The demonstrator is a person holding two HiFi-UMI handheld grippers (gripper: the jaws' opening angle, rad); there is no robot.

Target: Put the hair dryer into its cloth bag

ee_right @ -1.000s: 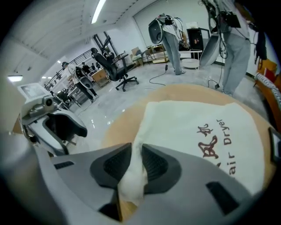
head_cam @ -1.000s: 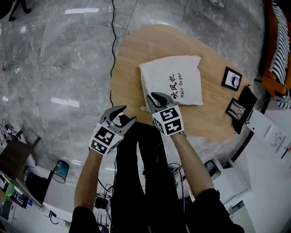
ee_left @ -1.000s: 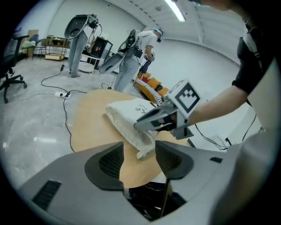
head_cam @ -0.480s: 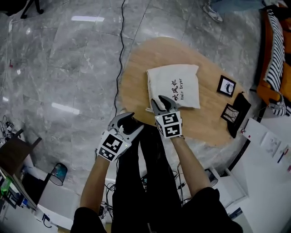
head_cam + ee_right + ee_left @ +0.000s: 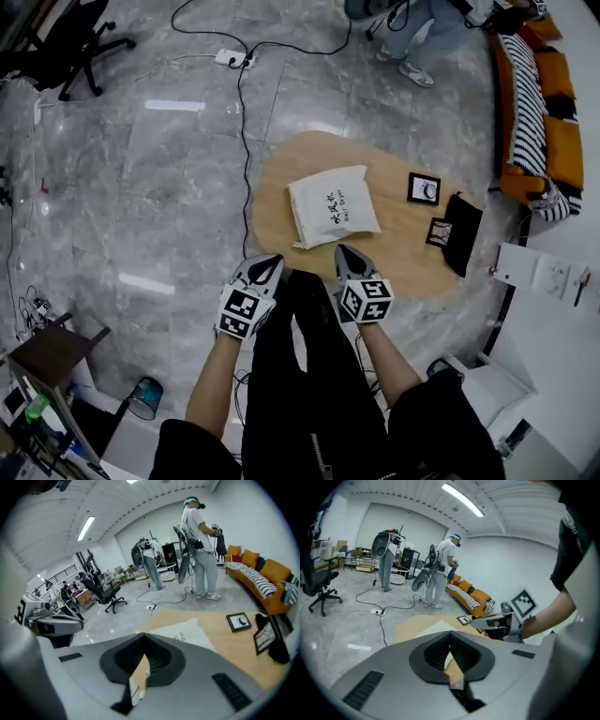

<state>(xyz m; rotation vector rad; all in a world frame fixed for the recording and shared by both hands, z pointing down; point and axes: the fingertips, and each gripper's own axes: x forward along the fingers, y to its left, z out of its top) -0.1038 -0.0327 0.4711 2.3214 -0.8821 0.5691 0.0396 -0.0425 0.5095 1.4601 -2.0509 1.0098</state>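
Fingers (image 5: 435, 652): on the left gripper (image 5: 263, 272) they have just closed, pads together, nothing held; right gripper (image 5: 349, 262) likewise. Cloth bag (image 5: 333, 206): lies plump on the table (image 5: 272, 183), well ahead of both; hair dryer unseen, probably inside. Handling: stay clear, leave bag undisturbed.

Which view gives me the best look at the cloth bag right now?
The head view: the whole cloth bag lies on the wooden table, with all its edges and its print in sight. The right gripper view shows only its far part with some print; the left gripper view shows just a pale strip.
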